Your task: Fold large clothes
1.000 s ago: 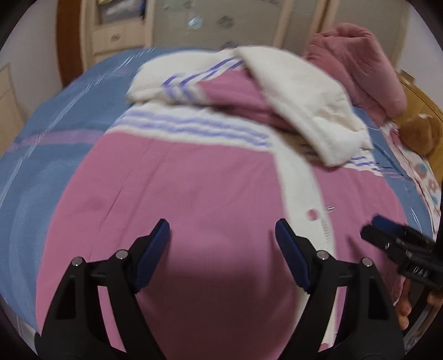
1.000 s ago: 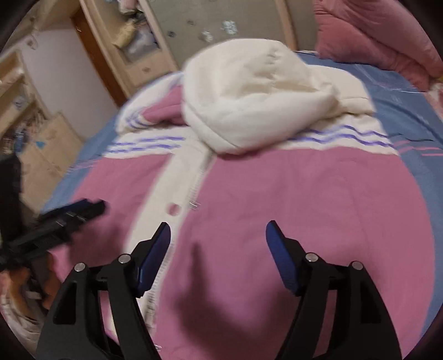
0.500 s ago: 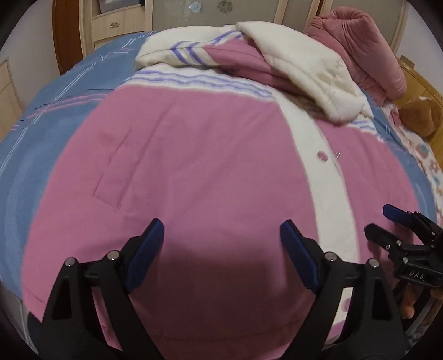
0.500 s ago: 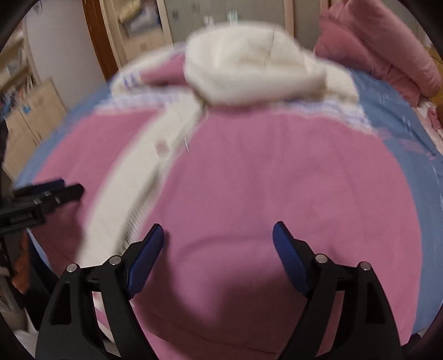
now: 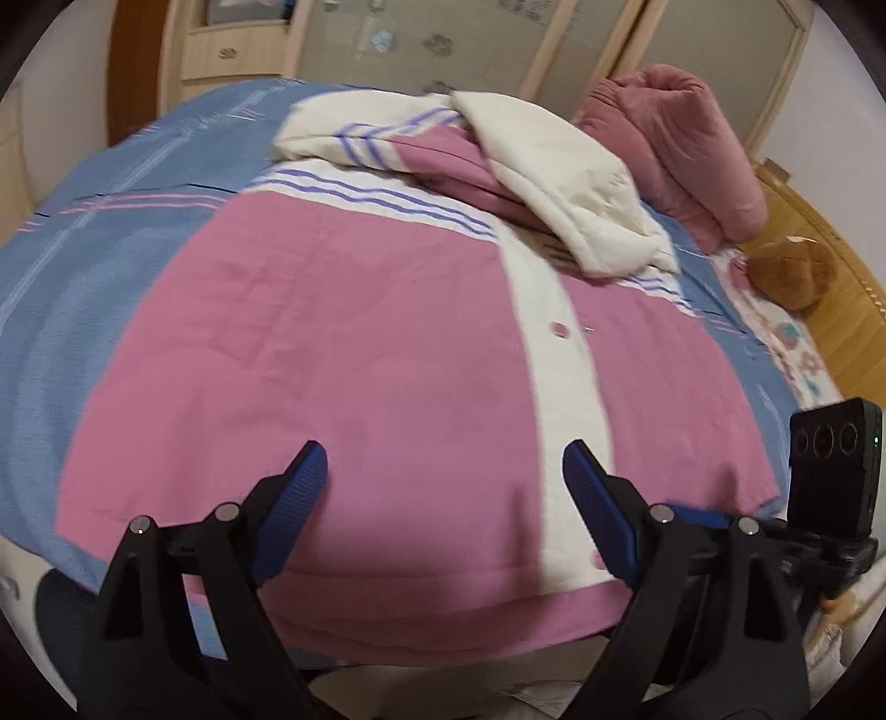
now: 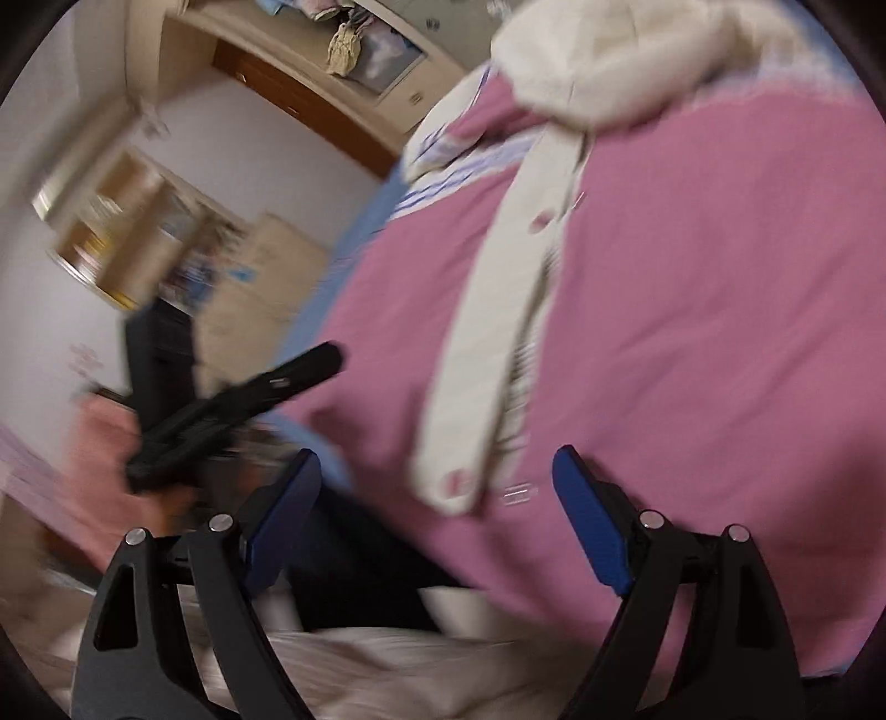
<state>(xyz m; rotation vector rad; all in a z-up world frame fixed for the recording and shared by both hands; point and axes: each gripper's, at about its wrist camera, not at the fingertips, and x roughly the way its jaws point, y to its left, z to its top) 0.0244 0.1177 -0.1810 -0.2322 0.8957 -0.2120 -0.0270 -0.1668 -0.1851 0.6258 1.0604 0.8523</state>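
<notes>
A pink hooded jacket point(image 5: 360, 343) lies front-up and flat on the blue bed sheet point(image 5: 111, 221), with a cream button placket point(image 5: 559, 376), purple stripes and a cream hood point(image 5: 559, 177) flopped over its chest. My left gripper point(image 5: 443, 471) is open above the lower hem, nothing between its blue pads. My right gripper point(image 6: 437, 476) hovers over the bottom of the placket point(image 6: 498, 332) near the bed edge, its jaws opening and empty. The left gripper point(image 6: 238, 399) shows as a blurred black shape in the right wrist view.
A rolled pink quilt point(image 5: 692, 144) and a brown plush toy point(image 5: 792, 271) lie at the bed's far right by the wooden headboard point(image 5: 830, 332). Wardrobe doors point(image 5: 443, 44) stand behind the bed. Shelves point(image 6: 127, 232) and cabinets line the wall left of it.
Both grippers drew back toward the jacket's hem, so the bed's near edge now shows. The right view swung and tilted toward the room on the left. Both jaws widened slightly.
</notes>
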